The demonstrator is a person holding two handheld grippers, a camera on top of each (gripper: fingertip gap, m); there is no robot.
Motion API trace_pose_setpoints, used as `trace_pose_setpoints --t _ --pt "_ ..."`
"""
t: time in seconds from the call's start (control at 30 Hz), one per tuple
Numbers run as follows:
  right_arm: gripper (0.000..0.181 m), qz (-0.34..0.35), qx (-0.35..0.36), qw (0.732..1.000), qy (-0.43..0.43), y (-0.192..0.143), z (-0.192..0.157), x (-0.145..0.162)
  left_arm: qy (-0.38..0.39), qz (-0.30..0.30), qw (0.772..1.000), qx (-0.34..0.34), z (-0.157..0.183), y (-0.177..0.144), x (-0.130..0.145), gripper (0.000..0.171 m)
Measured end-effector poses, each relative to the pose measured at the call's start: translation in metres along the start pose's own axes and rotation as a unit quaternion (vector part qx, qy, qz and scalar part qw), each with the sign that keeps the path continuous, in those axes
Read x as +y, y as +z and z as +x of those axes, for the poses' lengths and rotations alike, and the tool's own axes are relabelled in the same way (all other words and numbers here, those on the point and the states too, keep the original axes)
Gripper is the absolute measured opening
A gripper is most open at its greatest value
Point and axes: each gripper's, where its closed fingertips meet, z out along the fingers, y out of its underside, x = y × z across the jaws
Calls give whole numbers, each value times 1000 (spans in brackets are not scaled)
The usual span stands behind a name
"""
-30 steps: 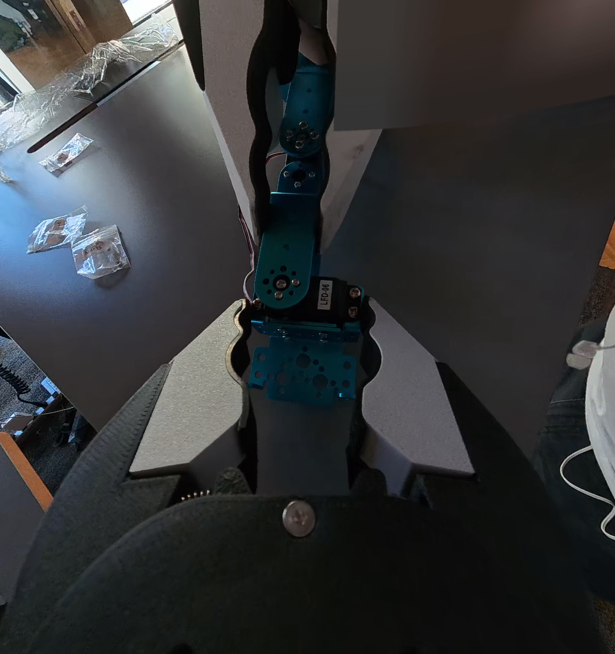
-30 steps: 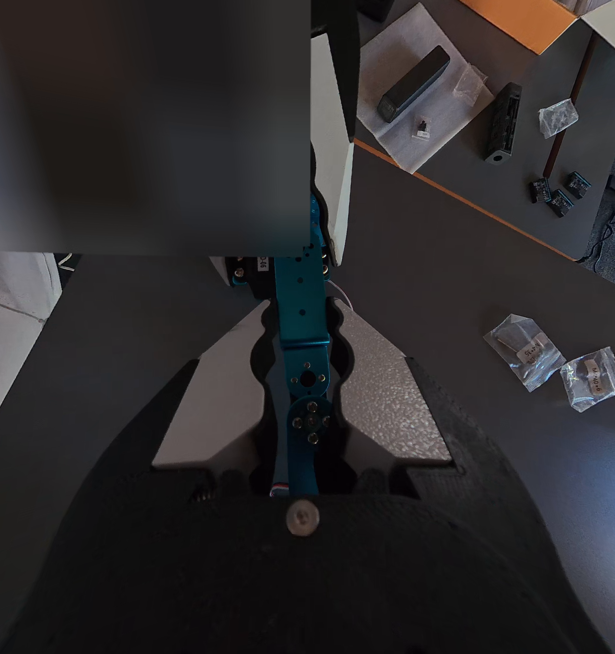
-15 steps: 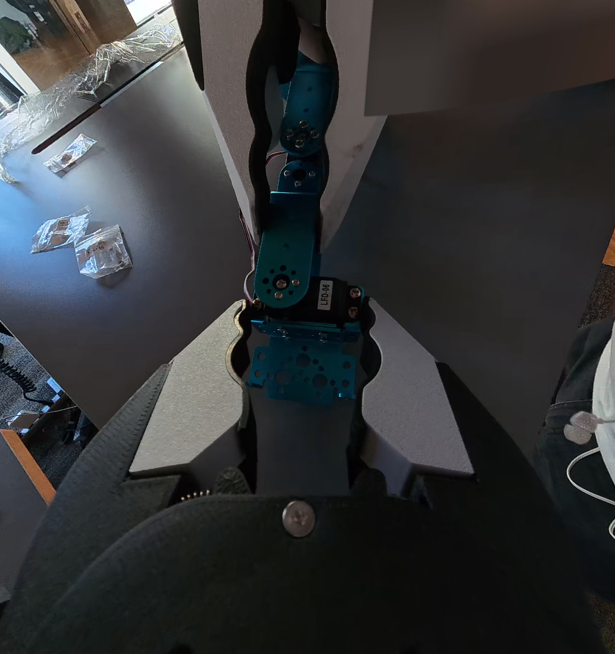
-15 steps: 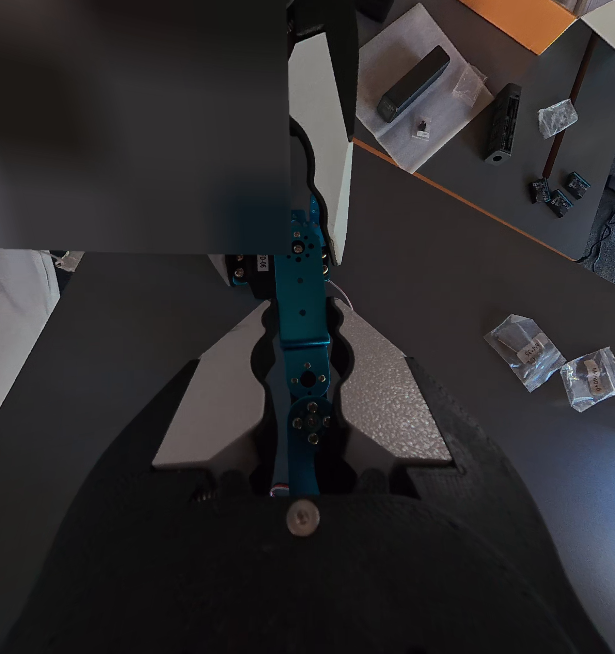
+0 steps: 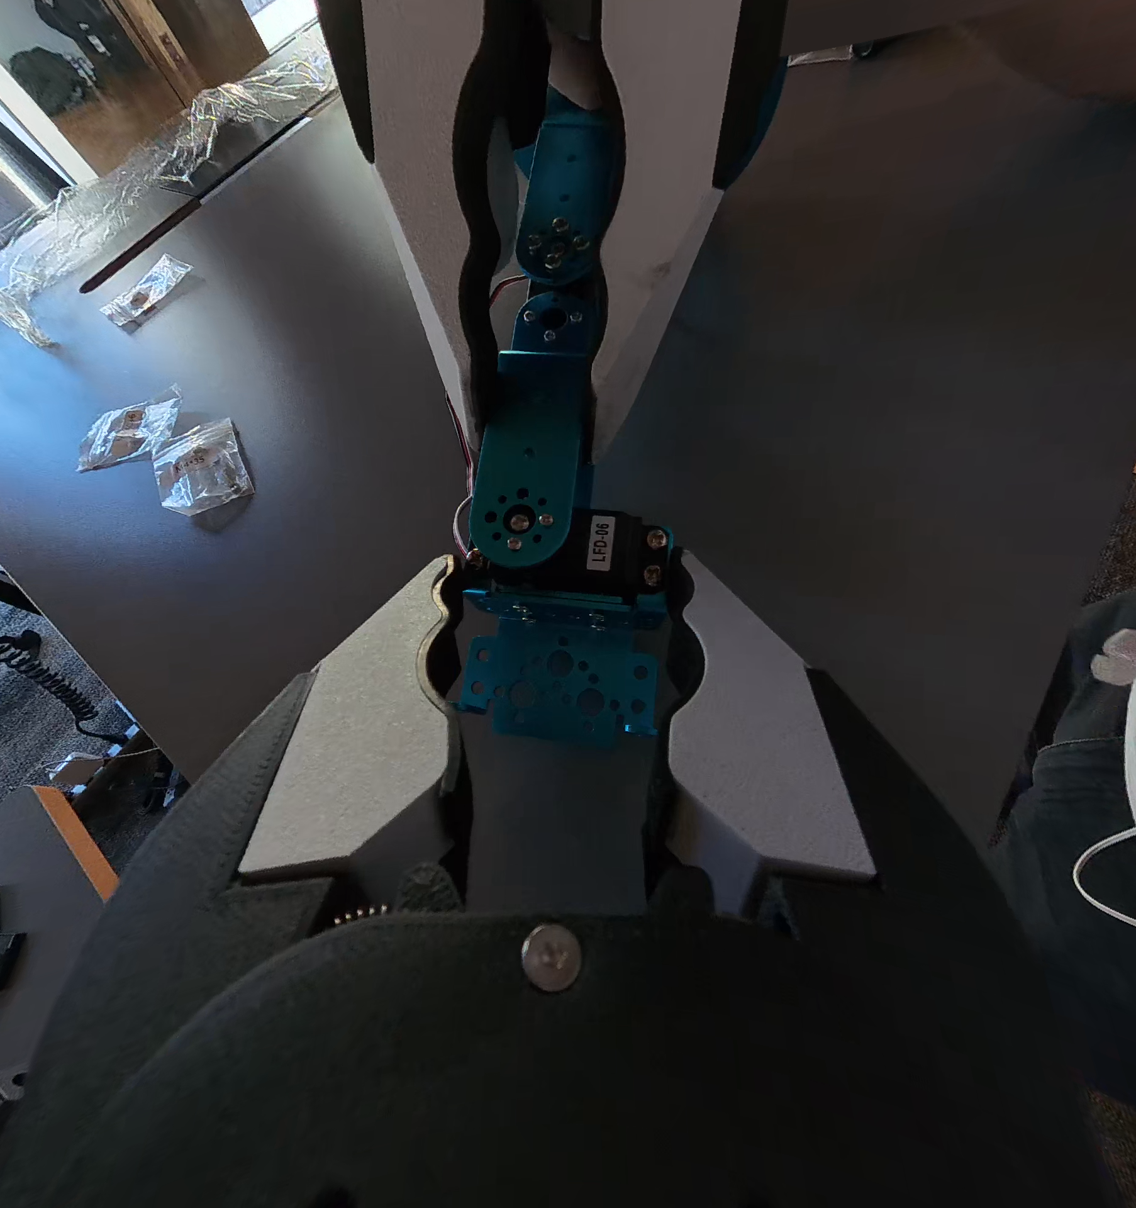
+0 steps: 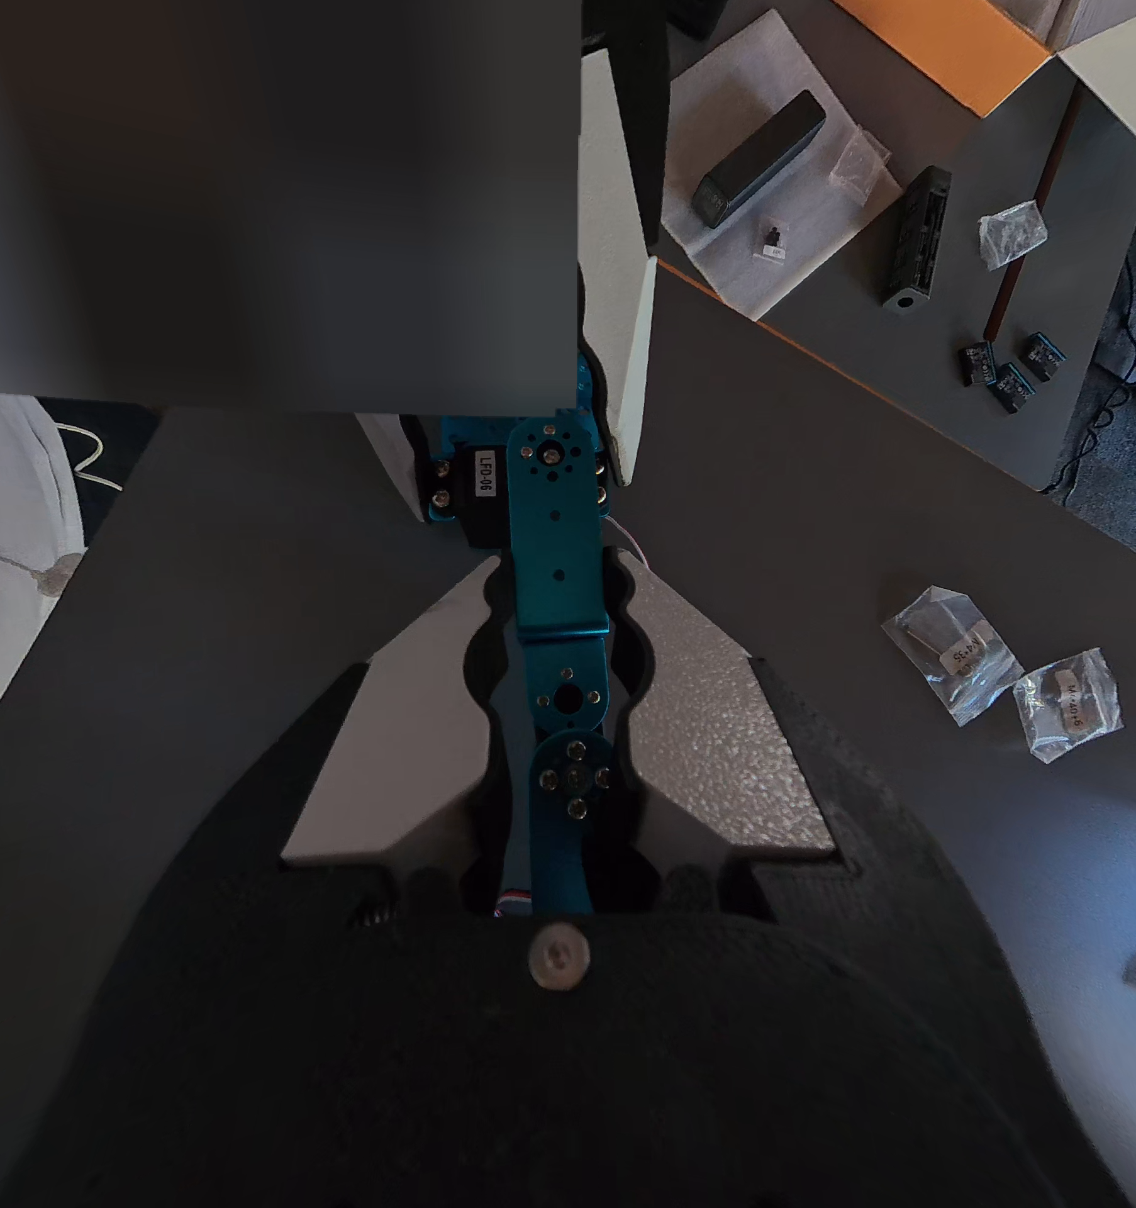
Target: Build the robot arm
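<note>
Dim, shadowed foreground; daylight glare upper left.

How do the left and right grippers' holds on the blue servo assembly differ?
The left gripper clamps the wide perforated base plate beside the black servo; the right gripper pinches the narrow blue arm bracket. The left's jaws sit wider. Both are shut on one assembly above the dark table.
</note>
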Motion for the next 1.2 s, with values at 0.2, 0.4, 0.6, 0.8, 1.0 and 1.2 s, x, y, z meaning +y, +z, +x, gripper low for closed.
trace_pose_setpoints --t 0.2,0.4,0.6,0.8,1.0,1.2 --pt "30 -2 1 1000 -4 0 0 1 2 -8 1000 -7 0 -1 3 62" --pt "29 -4 3 1000 -10 0 1 1 30 -25 999 -32 -1 0 8 62" --pt "29 -7 4 1000 -9 0 1 1 31 -23 999 -37 0 -2 8 62" --pt "30 -5 4 1000 -9 -1 1 0 7 -6 999 -39 -1 -9 4 63" --pt "40 14 8 1000 -3 -6 3 -7 -45 31 998 -31 -2 -24 -3 68" --pt "48 15 43 999 5 -24 7 -10 -92 64 992 -60 -14 -64 -1 71"
